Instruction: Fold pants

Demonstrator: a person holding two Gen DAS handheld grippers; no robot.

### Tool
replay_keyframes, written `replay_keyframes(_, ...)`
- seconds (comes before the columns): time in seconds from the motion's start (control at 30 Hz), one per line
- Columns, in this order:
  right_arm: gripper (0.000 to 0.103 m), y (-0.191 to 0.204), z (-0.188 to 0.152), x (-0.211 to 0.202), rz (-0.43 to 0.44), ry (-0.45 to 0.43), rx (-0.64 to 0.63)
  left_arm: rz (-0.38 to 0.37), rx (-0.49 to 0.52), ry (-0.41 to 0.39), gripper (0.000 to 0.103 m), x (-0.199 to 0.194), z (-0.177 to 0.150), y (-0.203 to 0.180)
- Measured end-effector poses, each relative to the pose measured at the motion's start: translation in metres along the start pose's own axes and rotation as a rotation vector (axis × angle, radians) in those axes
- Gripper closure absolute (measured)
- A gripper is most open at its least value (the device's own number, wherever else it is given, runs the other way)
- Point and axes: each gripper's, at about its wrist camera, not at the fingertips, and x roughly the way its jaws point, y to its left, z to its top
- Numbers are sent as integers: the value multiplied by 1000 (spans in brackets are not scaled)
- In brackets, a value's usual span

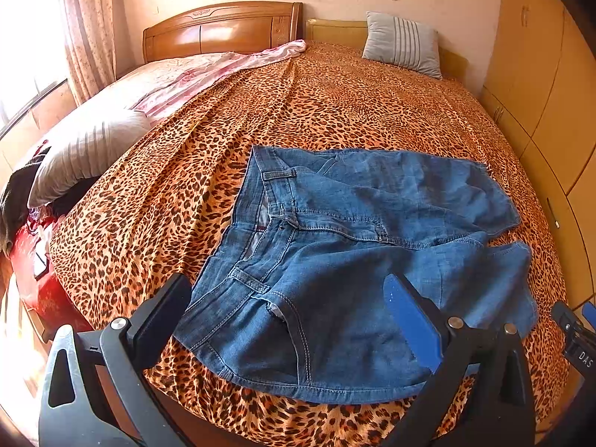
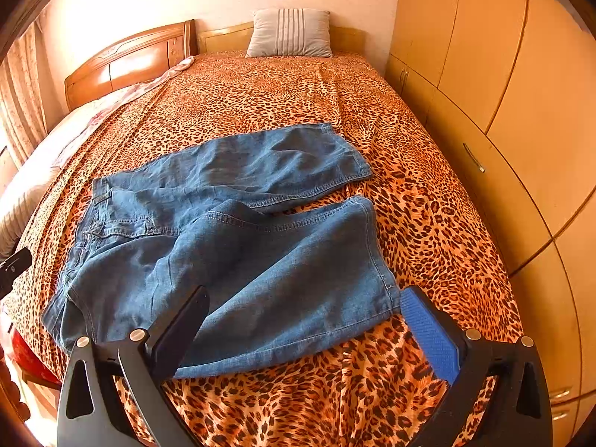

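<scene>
One pair of blue denim pants lies spread flat on the leopard-print bedspread near the foot of the bed, its two short legs pointing toward the wardrobe side and the waistband toward the window side. Two grippers hover over it: the left gripper has its fingers spread wide above the waistband and hip pocket, holding nothing; the right gripper has its fingers spread wide above the nearer leg's hem, also holding nothing. Two grey striped pillows appear in the left wrist view, one at the headboard and one at the bed's left edge; the right wrist view shows only the headboard one.
</scene>
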Motion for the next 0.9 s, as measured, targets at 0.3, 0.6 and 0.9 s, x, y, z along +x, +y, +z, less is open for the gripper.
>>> replay_keyframes(0.3, 0, -2, -1, 3, -4, 12, 4, -6, 3, 7, 0, 1, -1, -2)
replay_keyframes(0.6, 0, -2, -2, 5, -4, 24, 4, -8, 6, 11, 0, 3, 0, -2)
replay_keyframes(0.9, 0, 0, 2, 11, -2, 30, 2, -6, 6, 13, 0, 4, 1, -2)
